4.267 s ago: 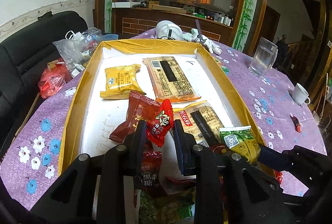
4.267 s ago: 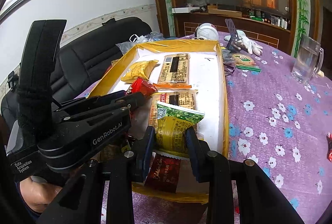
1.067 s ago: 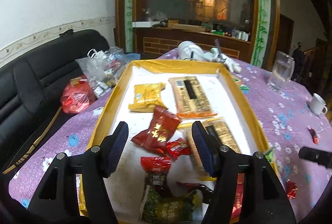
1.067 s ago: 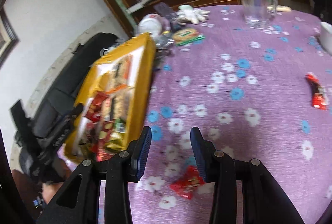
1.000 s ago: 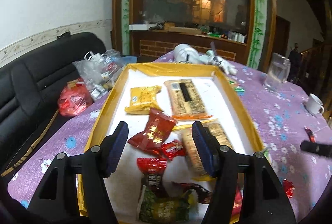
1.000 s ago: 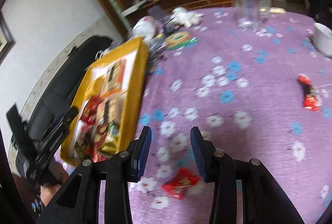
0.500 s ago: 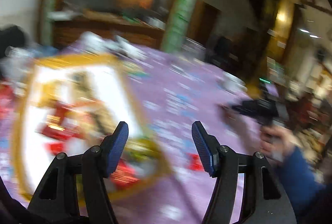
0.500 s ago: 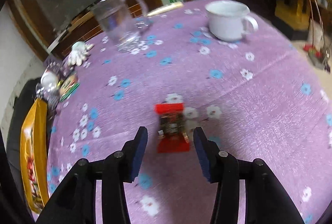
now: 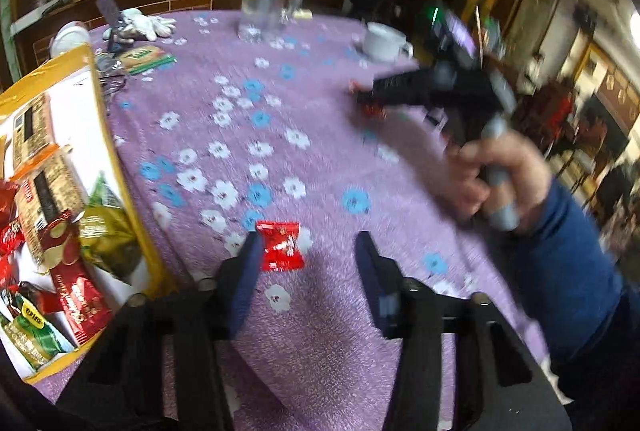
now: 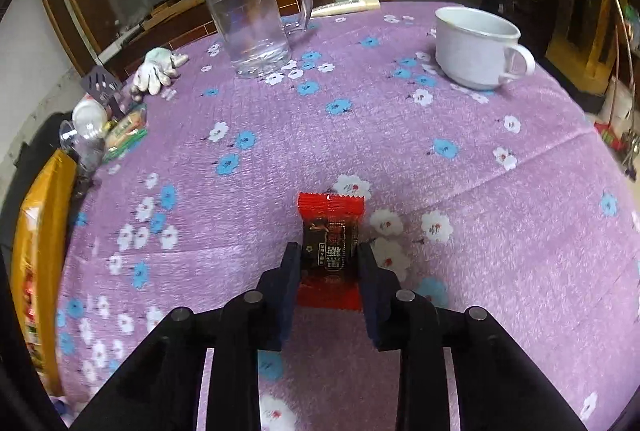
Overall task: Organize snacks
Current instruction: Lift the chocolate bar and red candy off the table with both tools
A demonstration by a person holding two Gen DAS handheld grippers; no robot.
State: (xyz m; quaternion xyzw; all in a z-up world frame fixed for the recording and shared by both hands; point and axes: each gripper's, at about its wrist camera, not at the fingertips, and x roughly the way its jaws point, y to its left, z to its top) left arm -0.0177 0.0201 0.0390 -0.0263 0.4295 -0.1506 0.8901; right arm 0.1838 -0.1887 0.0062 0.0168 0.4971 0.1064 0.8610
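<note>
A red and dark candy packet (image 10: 330, 251) lies on the purple flowered tablecloth between the fingers of my right gripper (image 10: 329, 263), which touch its sides; I cannot tell if they grip it. My left gripper (image 9: 306, 267) is open over the cloth, with a red candy packet (image 9: 280, 245) lying by its left finger. The yellow tray (image 9: 116, 167) with several snack packets sits at the left in the left wrist view; its rim (image 10: 40, 227) shows at the left edge of the right wrist view. My right gripper (image 9: 374, 99) also shows in the left wrist view, held in a hand.
A glass mug of water (image 10: 250, 15) and a white cup (image 10: 476, 47) stand at the far side of the table. White gloves (image 10: 158, 71), a green packet (image 10: 126, 129) and small clutter lie near the tray's far end.
Both grippers swung away from the tray to the right side of the table. My right gripper has moved onto the red and dark packet and its fingers have narrowed around it.
</note>
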